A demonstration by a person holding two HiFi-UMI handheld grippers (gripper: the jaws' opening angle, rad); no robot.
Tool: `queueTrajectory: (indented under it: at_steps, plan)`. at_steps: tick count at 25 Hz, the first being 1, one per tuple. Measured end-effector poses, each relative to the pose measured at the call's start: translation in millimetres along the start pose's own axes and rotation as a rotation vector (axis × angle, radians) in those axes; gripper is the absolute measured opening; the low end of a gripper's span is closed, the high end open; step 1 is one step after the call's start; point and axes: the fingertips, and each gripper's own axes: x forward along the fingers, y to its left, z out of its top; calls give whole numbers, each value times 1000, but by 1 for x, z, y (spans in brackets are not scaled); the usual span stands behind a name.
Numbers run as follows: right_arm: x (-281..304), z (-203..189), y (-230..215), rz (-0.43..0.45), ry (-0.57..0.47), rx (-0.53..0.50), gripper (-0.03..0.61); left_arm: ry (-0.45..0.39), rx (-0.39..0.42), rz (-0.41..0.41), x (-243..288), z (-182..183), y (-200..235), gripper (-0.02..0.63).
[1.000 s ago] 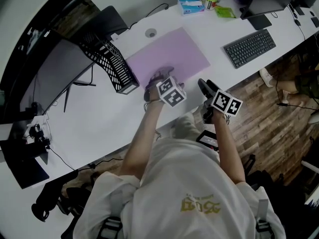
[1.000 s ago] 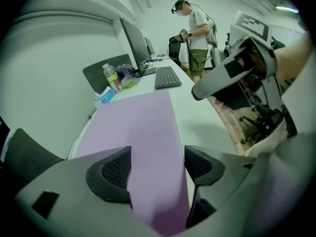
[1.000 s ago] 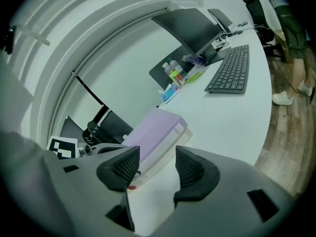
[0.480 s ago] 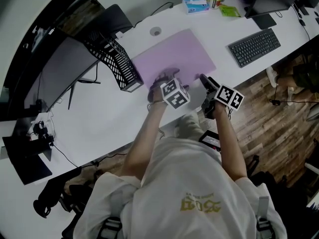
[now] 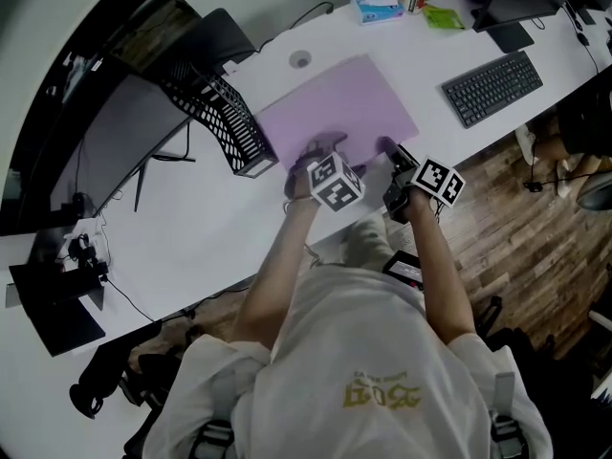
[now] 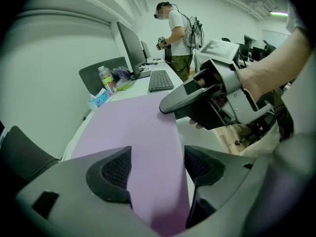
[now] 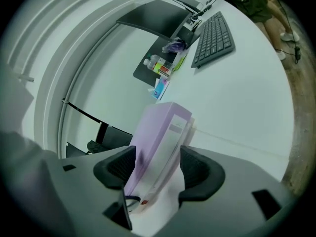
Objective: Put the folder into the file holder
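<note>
Head view: I see the purple folder [image 5: 335, 103] lying flat on the white tabletop [image 5: 191, 228], with the black mesh file holder [image 5: 215, 122] just beside its left edge. My left gripper [image 5: 320, 148] and right gripper [image 5: 388, 149] are at the folder's near edge.

Left gripper view: jaws apart over the folder's face.

Right gripper view: jaws have just been opening and stand apart, the folder's edge between them.
</note>
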Motion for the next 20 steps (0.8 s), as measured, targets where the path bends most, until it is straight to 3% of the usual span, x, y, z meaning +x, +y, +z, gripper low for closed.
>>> queueTrajectory:
  at_steps: [10, 20]
  plan:
    - [14, 8, -8, 67, -77, 109, 278, -29, -6, -14, -2, 1, 0, 345]
    - [17, 4, -5, 143, -80, 158, 239, -66, -9, -39, -6, -1, -3, 342]
